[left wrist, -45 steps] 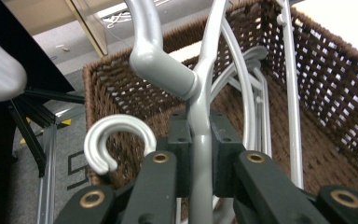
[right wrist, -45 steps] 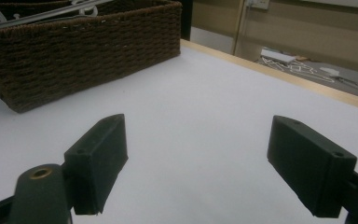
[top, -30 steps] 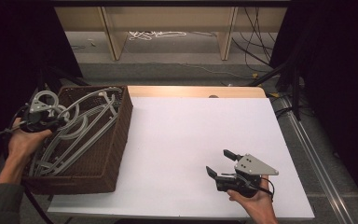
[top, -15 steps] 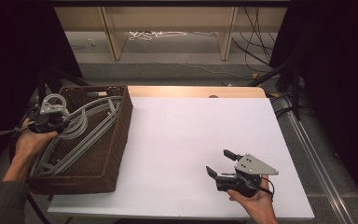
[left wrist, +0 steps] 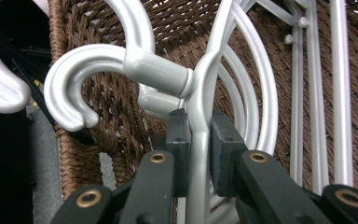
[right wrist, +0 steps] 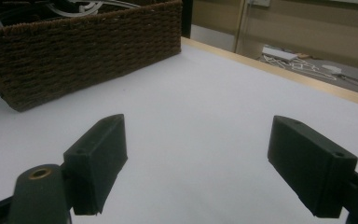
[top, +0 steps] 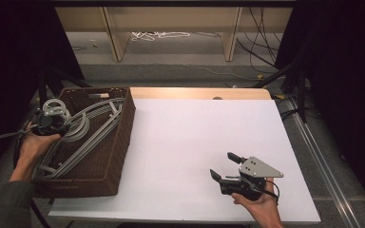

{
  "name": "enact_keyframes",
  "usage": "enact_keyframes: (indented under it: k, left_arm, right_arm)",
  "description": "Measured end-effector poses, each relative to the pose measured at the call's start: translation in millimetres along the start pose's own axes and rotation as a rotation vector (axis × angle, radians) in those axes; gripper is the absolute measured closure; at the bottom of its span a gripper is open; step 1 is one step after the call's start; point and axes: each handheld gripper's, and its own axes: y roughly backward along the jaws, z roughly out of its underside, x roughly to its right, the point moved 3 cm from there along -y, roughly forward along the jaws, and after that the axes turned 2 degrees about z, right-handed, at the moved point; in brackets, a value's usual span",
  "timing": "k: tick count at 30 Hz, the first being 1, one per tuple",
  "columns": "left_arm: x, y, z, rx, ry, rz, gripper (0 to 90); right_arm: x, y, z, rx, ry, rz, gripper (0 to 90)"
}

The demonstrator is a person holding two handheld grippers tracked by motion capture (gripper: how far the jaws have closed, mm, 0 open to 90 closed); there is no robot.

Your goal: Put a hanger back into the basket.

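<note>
Dark curtains hang on both sides of a white table (top: 195,156), with a pale wooden frame and loose cables on the floor behind it. At the far left of the high view, the person's left hand (top: 31,145) holds the left gripper (top: 52,124) over the near left edge of a brown woven basket (top: 119,142) that sits on the table's left end. Grey plastic hangers (top: 88,130) lie piled in the basket, their hooks toward the left. The left gripper's jaws are clamped on the neck of one hanger (left wrist: 200,140), just below where its curved hook (left wrist: 74,88) joins the body; in the left gripper view the thin grey bar runs straight up between the two black pads, which press it from both sides. More hanger bars (left wrist: 307,93) lie to the right of it against the basket's weave. White tabletop stretches from the basket to the right. Near the front right edge, well apart from the basket, the person's right hand (top: 259,204) holds the right gripper (top: 223,166) low over the table. Its jaws stand wide apart with nothing between them, pointing toward the basket (right wrist: 88,51), which shows at the far left of the right gripper view.
</note>
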Motion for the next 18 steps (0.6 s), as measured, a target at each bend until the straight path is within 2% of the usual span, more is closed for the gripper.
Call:
enact_keyframes:
  k: [3, 4, 5, 6, 7, 9, 10, 12, 14, 16, 18]
  left_arm:
    - [-1.7, -2.3, 1.9, -0.014, 0.001, -0.012, 78.7]
    - [-0.8, -3.5, 2.8, -0.012, 0.019, -0.014, 78.5]
    - [-1.3, -3.8, 3.3, -0.015, 0.019, -0.015, 78.3]
    - [-1.2, -4.8, 3.6, -0.008, 0.03, -0.019, 78.1]
    - [-2.0, -4.6, 3.9, -0.014, 0.025, -0.019, 78.0]
    - [-2.0, -4.6, 4.4, -0.014, 0.043, -0.013, 77.7]
    - [-2.5, -5.1, 4.4, -0.011, 0.049, -0.006, 76.7]
    - [-2.4, -4.0, 5.6, -0.025, 0.047, -0.012, 72.4]
    - [-3.3, -1.3, 4.8, -0.004, 0.058, -0.017, 66.5]
    - [-3.0, 3.9, 3.6, 0.022, 0.101, -0.022, 56.4]
    - [-1.0, 10.2, 1.9, 0.048, 0.111, -0.022, 53.3]
  right_arm:
    - [0.0, -0.1, 0.0, 0.001, -0.001, -0.001, 20.5]
    - [-0.1, 0.0, 0.0, 0.001, -0.001, -0.001, 20.5]
    - [-0.1, 0.3, 0.0, 0.001, 0.002, -0.001, 20.5]
    - [1.4, 0.4, -0.5, 0.01, 0.021, 0.013, 20.5]
    - [1.4, 0.6, -0.6, 0.008, 0.02, 0.011, 20.5]
    - [2.0, 0.4, -0.5, 0.008, 0.019, 0.01, 20.5]
    - [1.0, 0.7, 0.1, -0.002, 0.005, 0.005, 20.5]
    - [1.9, 0.6, 0.0, 0.001, 0.014, 0.01, 20.5]
    - [0.8, -0.1, 0.1, 0.004, 0.006, 0.003, 20.4]
    - [-0.4, -0.2, 0.2, 0.004, -0.001, 0.0, 20.5]
    - [0.0, 0.2, -0.2, 0.001, 0.0, 0.0, 20.5]
